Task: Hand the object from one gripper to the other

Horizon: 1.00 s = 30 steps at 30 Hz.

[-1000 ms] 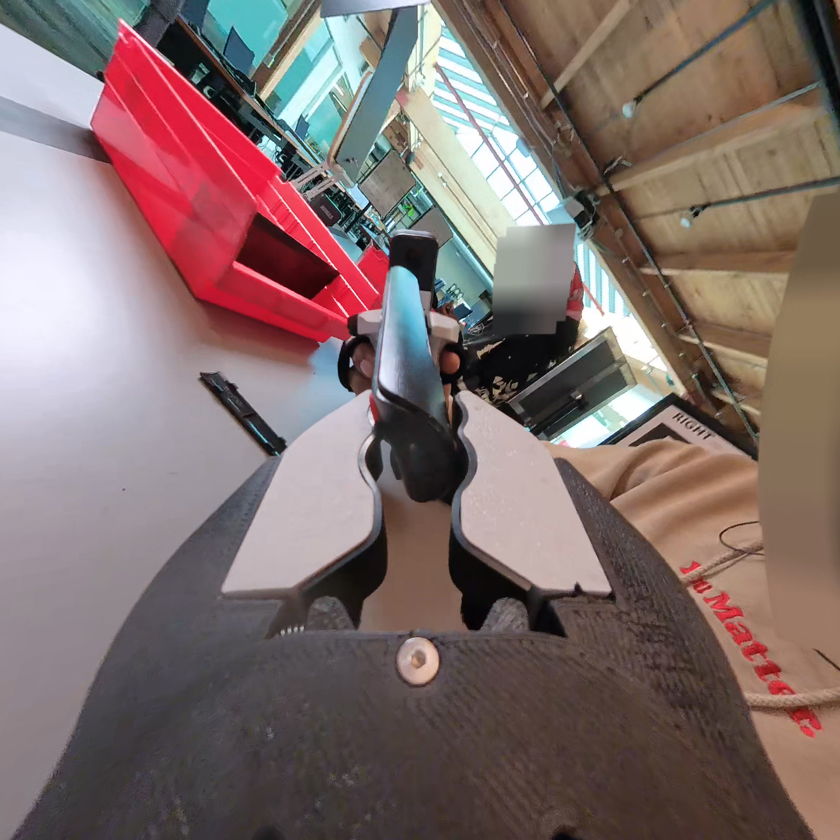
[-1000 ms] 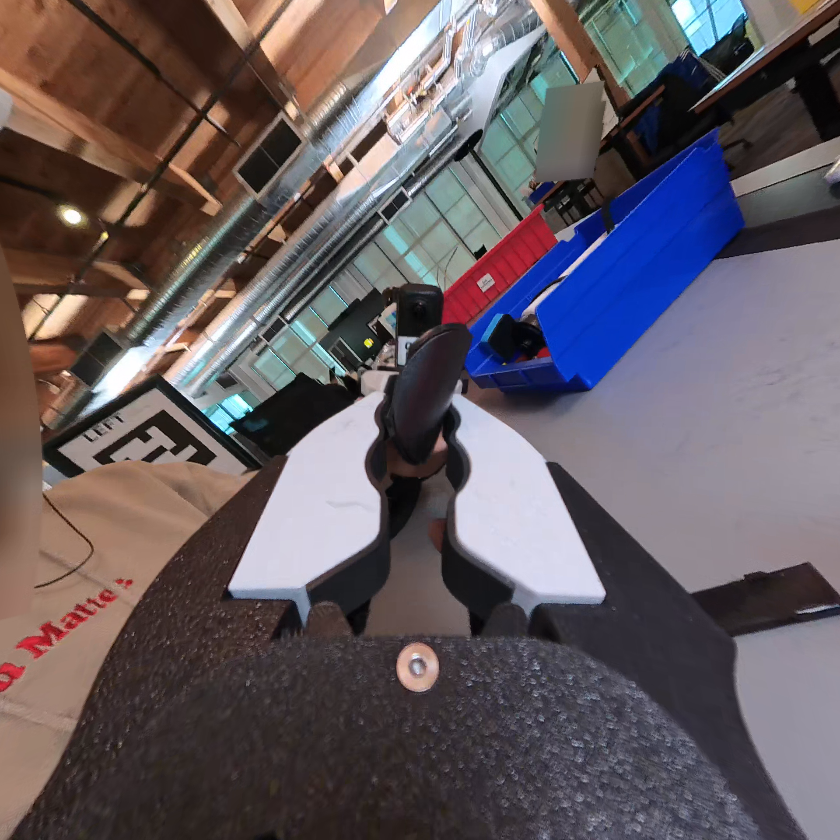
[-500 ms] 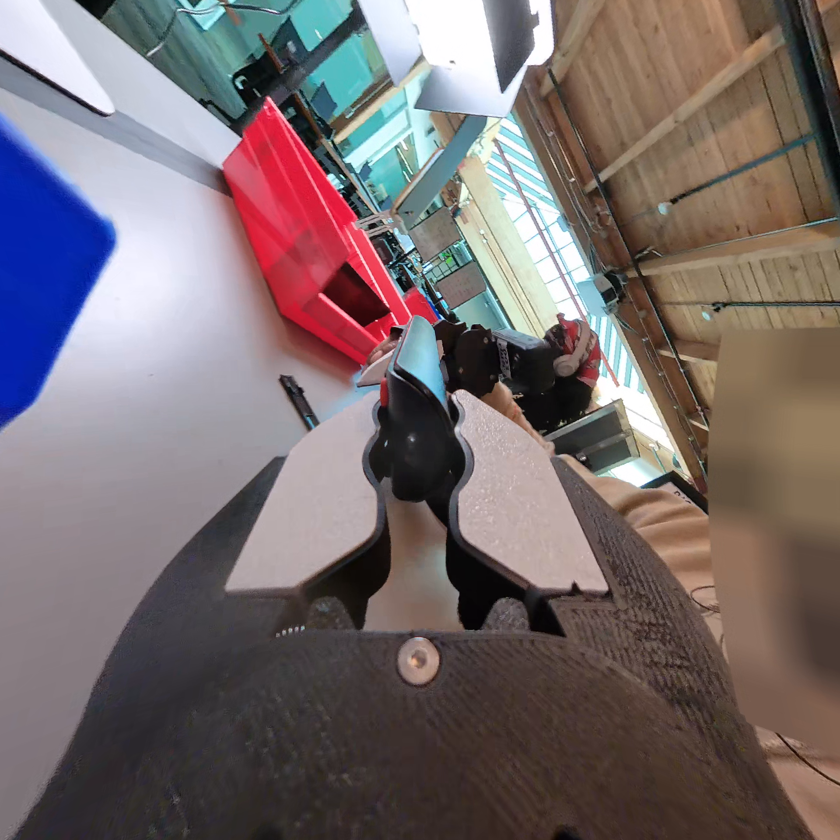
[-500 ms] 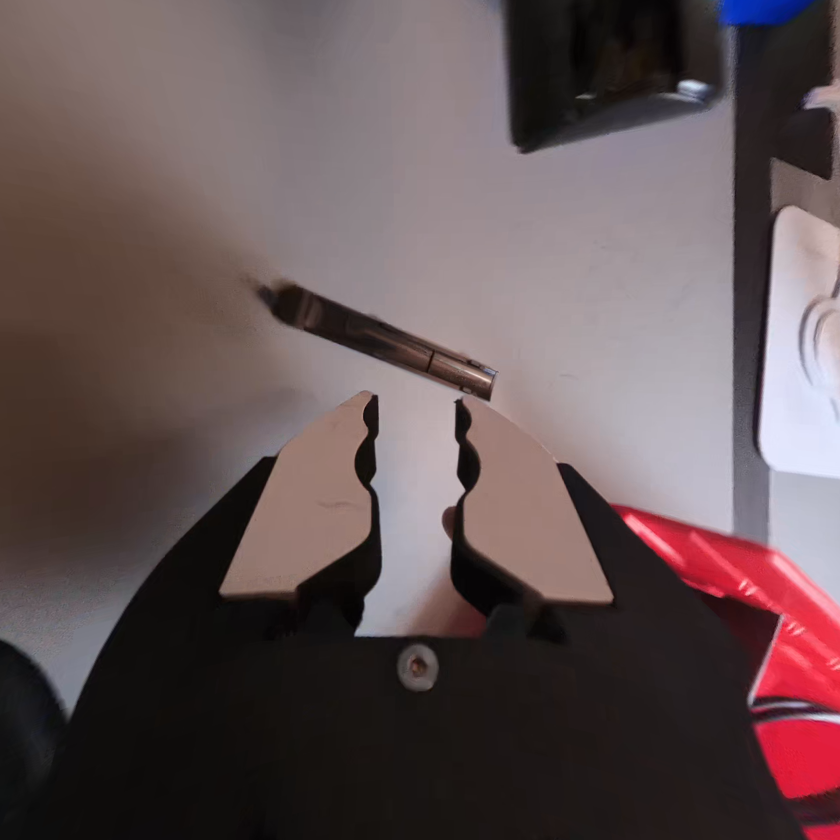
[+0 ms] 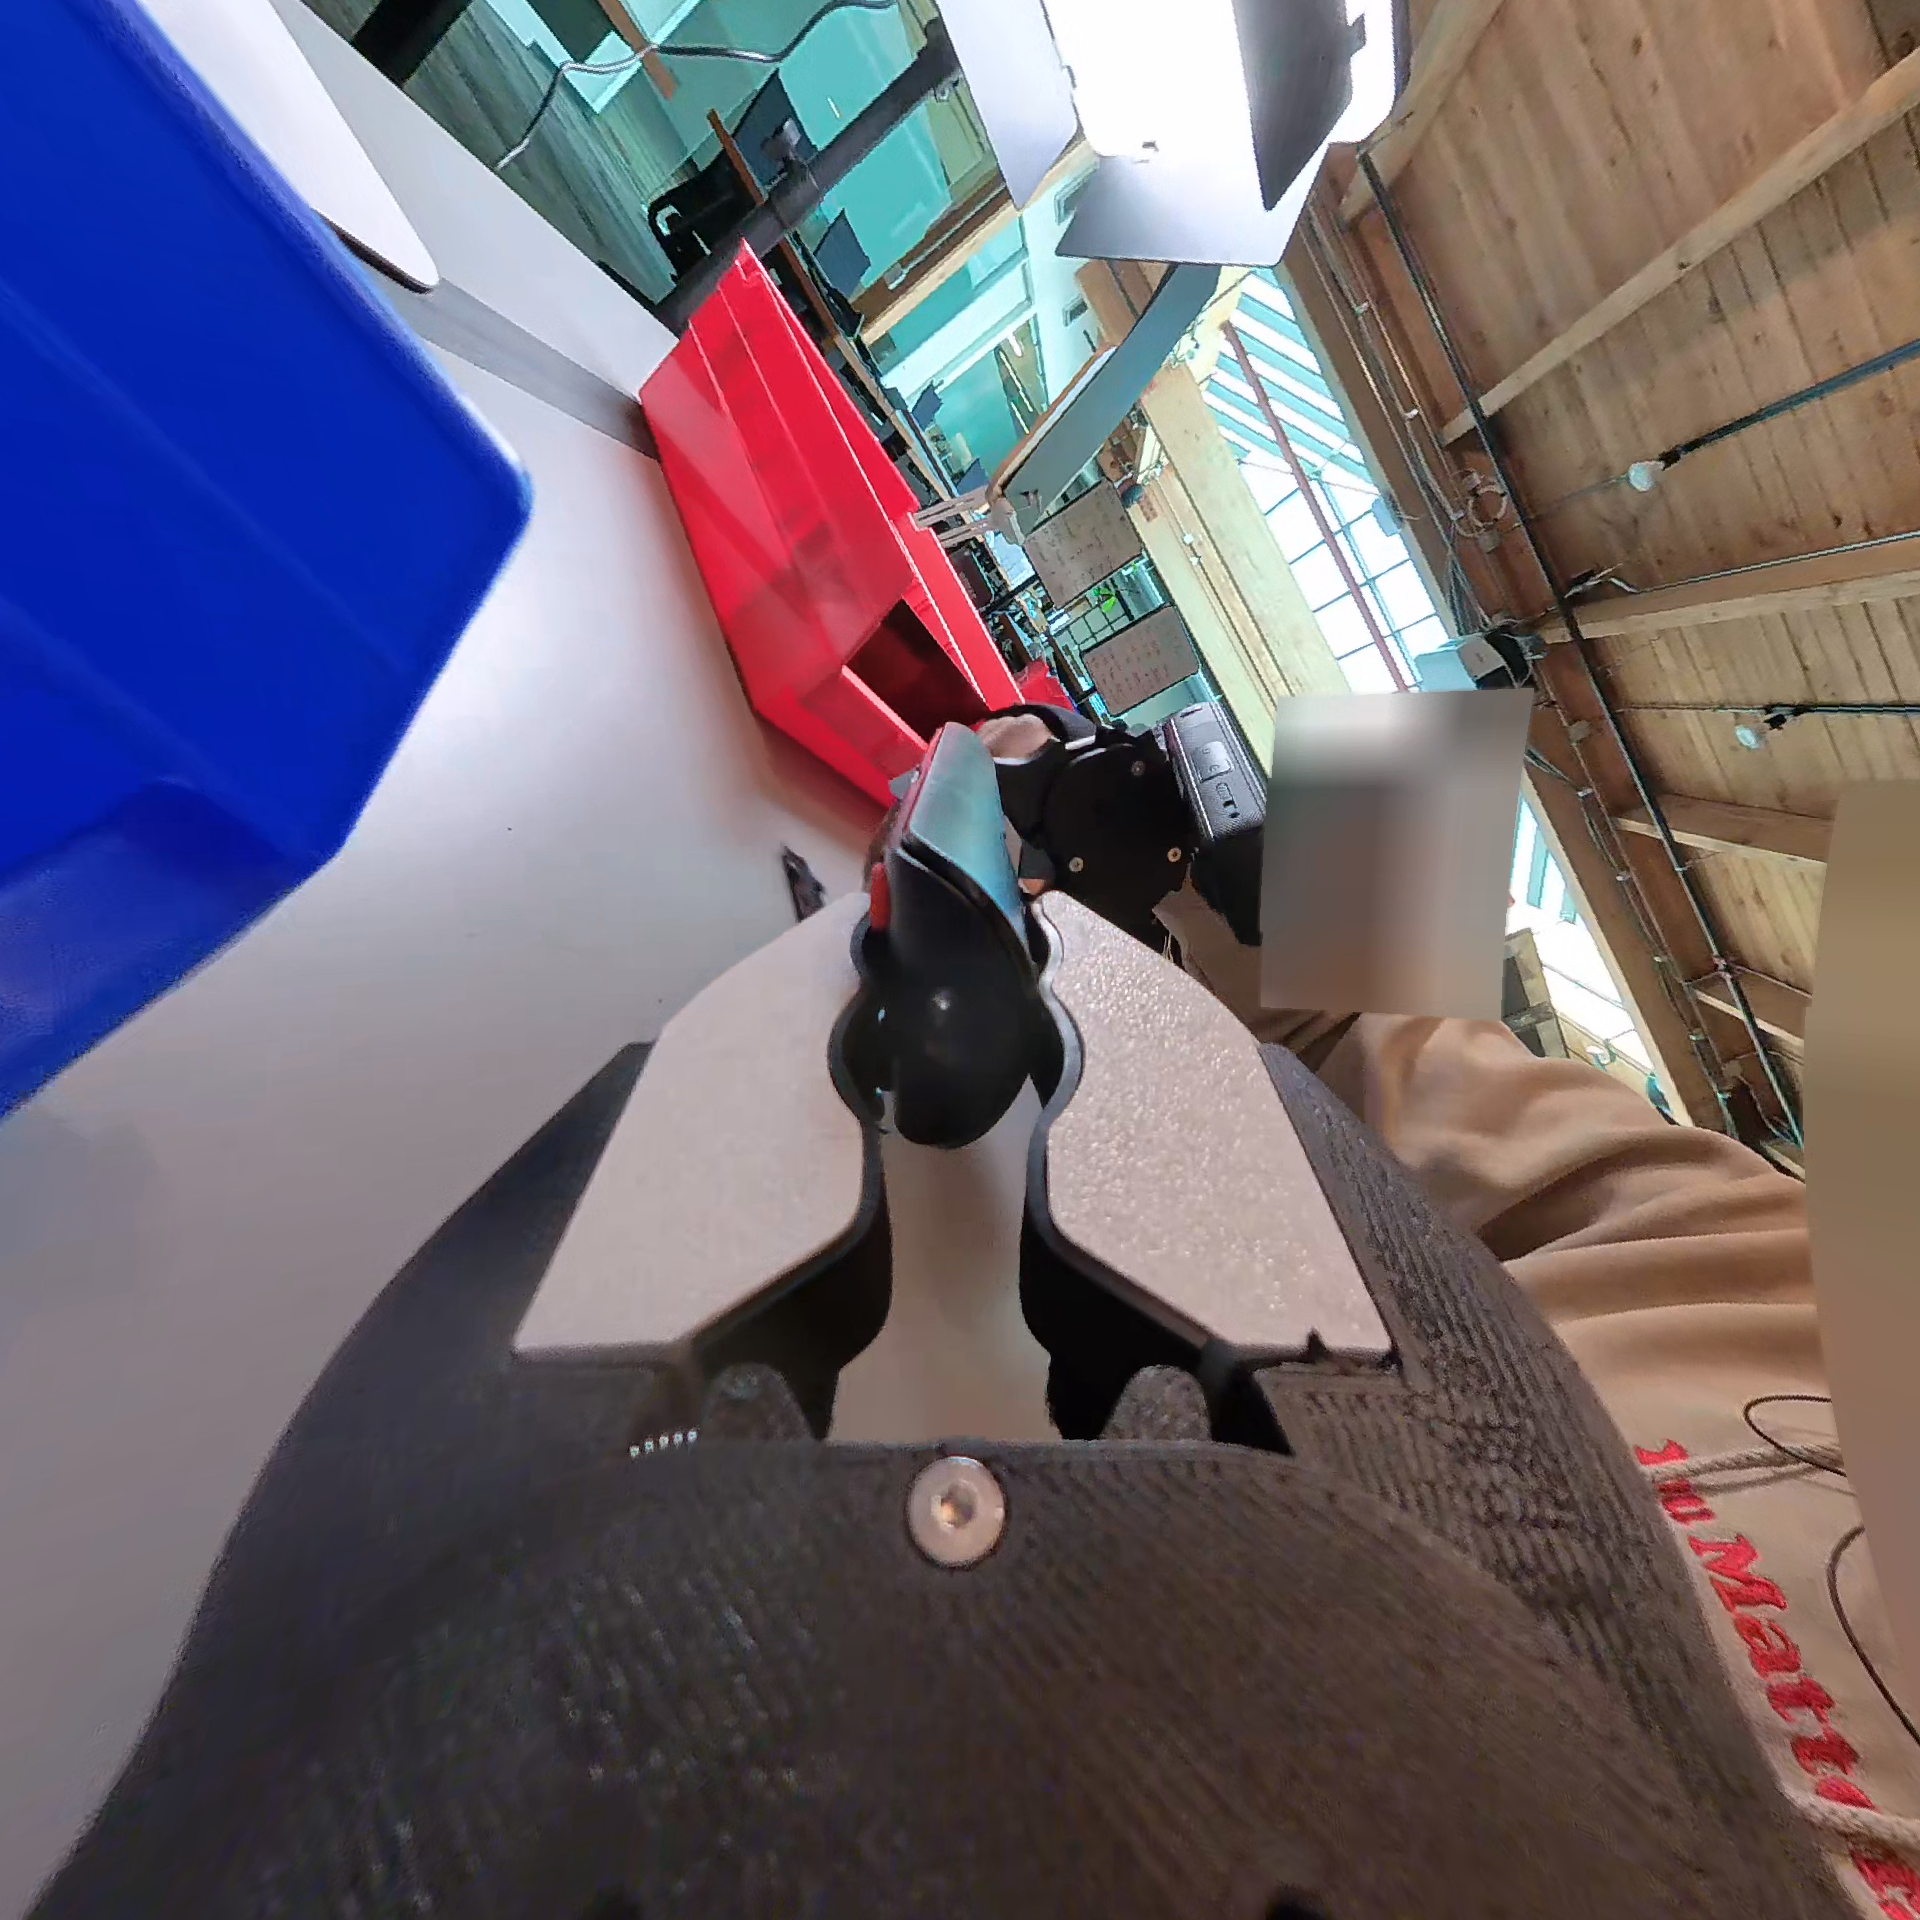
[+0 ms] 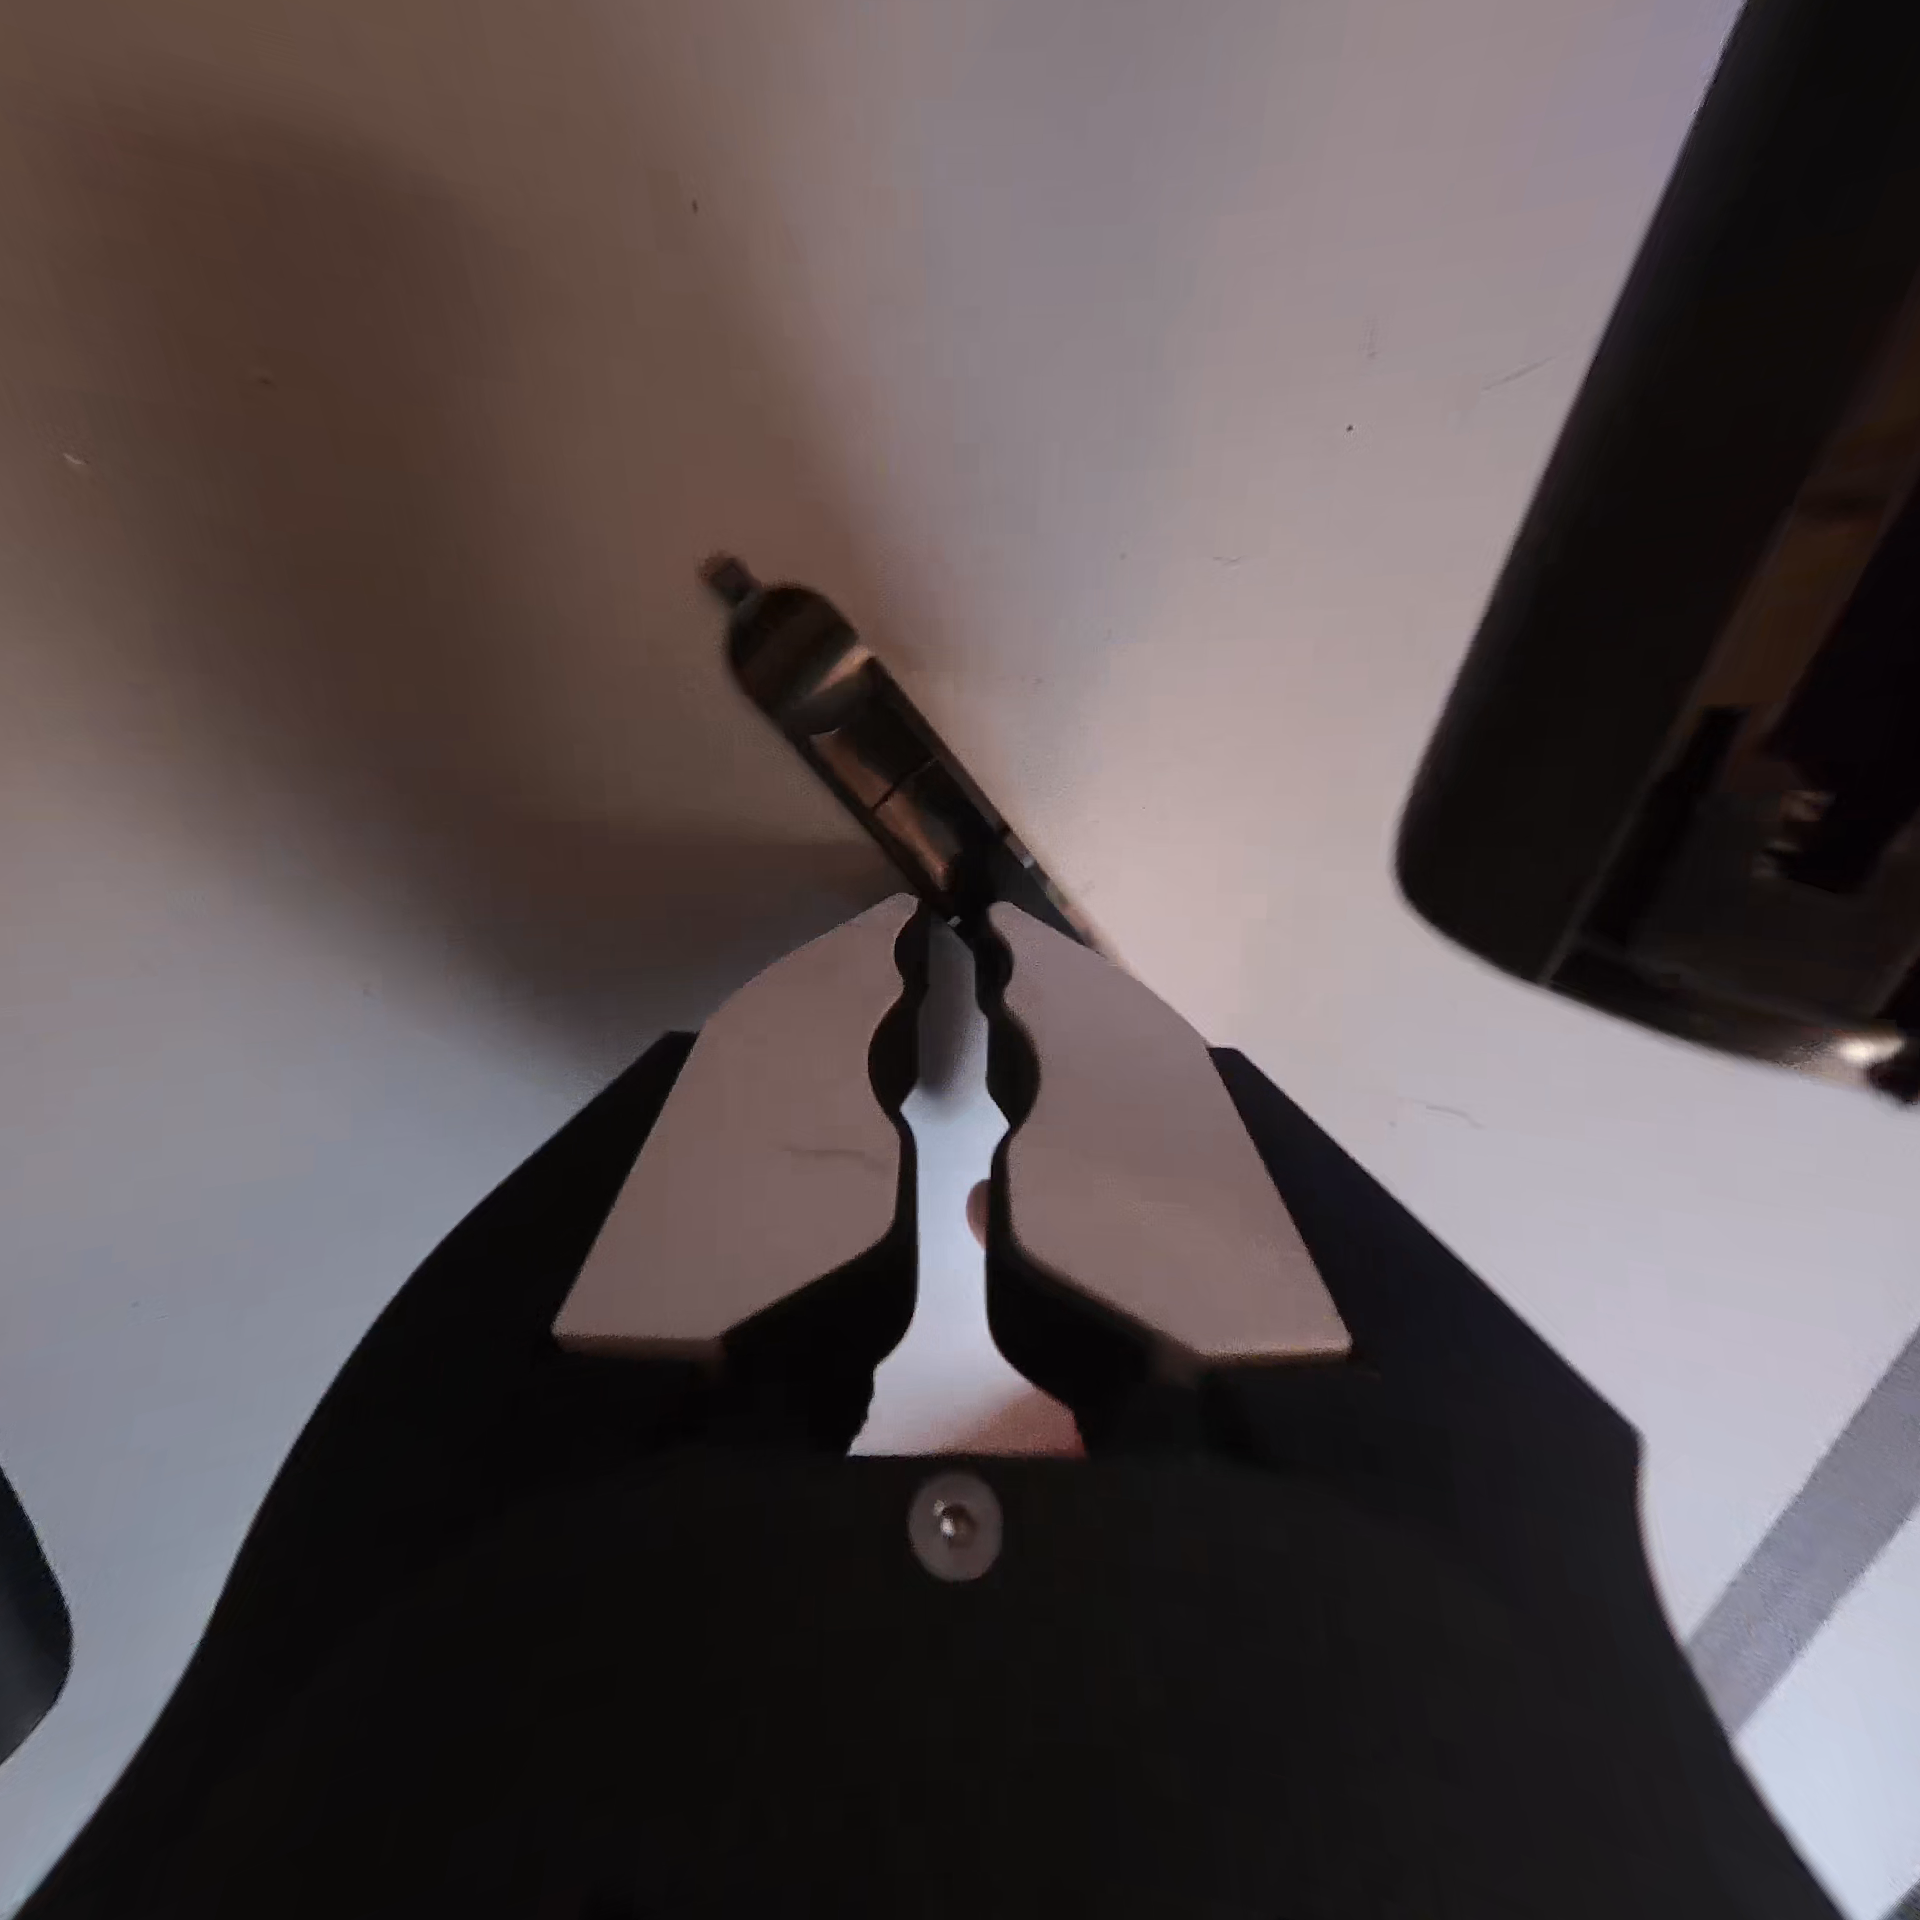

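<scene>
My left gripper (image 5: 951, 935) is shut on a black tool (image 5: 951, 997) with a grey metal face and red trim. It holds the tool in the air, pointing away over the white table (image 5: 436, 1018). My right gripper (image 6: 951, 920) points down at the table, its fingers closed to a narrow gap on the near end of a thin dark metal strip (image 6: 842, 727) lying there. The strip's near end is hidden under the right finger. In the left wrist view the right gripper's black body (image 5: 1101, 821) shows beyond the tool, and the strip (image 5: 802, 881) beside it.
A blue bin (image 5: 208, 520) is close on the left and a red bin (image 5: 810, 582) farther back. A black open case (image 6: 1683, 623) lies on the table right of the strip. A person's beige sleeve (image 5: 1558, 1195) fills the right side. The gap from one gripper's tips to the other's is roughly 20 cm.
A second ago both grippers held the black tool. The right gripper let go, swung down to the table, and has now closed in on the metal strip. The left gripper keeps the tool.
</scene>
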### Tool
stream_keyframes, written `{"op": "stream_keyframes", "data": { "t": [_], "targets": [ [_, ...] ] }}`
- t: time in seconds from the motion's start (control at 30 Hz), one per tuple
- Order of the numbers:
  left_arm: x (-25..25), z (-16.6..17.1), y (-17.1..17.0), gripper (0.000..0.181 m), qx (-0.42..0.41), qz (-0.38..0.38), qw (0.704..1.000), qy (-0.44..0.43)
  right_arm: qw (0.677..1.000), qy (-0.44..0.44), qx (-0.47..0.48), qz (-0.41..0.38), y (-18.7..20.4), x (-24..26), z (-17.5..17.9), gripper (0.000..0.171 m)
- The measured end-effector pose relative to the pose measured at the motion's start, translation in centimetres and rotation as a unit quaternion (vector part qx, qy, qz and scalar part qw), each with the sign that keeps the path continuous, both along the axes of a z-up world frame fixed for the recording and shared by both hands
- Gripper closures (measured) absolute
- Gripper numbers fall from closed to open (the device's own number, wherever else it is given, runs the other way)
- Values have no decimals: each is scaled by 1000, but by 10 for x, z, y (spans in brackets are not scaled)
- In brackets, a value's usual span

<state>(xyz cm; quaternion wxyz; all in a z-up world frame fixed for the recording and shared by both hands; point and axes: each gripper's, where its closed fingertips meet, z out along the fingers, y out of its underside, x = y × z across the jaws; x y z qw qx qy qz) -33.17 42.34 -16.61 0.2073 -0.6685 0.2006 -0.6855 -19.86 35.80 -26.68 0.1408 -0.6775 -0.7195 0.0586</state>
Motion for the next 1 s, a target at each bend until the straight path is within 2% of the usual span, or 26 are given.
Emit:
{"op": "stream_keyframes", "data": {
  "t": [0.13, 0.27, 0.37, 0.43, 0.57, 0.67, 0.83, 0.93, 1.0],
  "targets": [
    [-2, 2, 3, 157, 9, 9, 1000, 0, 998, 22, -48, -23, -22, 0, 10, 170],
    [-3, 4, 4, 156, 15, 13, 1000, 0, 985, 99, -132, -48, -54, -18, 37, 170],
    [-3, 3, 3, 156, 16, 15, 1000, 2, 991, 85, -89, -50, -57, -13, 38, 169],
    [-2, 2, 3, 156, 17, 13, 1000, 3, 986, 100, -118, -63, -71, -14, 38, 169],
    [0, 0, 0, 156, 17, 8, 1000, 9, 965, 176, -170, -97, -92, -23, 47, 157],
    [2, -4, 0, 156, 15, 8, 1000, 15, 977, 146, -104, -113, -90, -6, 38, 147],
    [3, -9, 0, 156, 11, 6, 1000, 23, 994, 85, -40, -54, -134, 9, 20, 128],
    [5, -14, -1, 156, 9, 2, 1000, 30, 998, 56, 1, -40, -145, 19, 5, 126],
    [8, -16, -2, 156, 7, -3, 999, 34, 995, 89, 0, -55, -142, 16, 5, 133]
  ]
}}
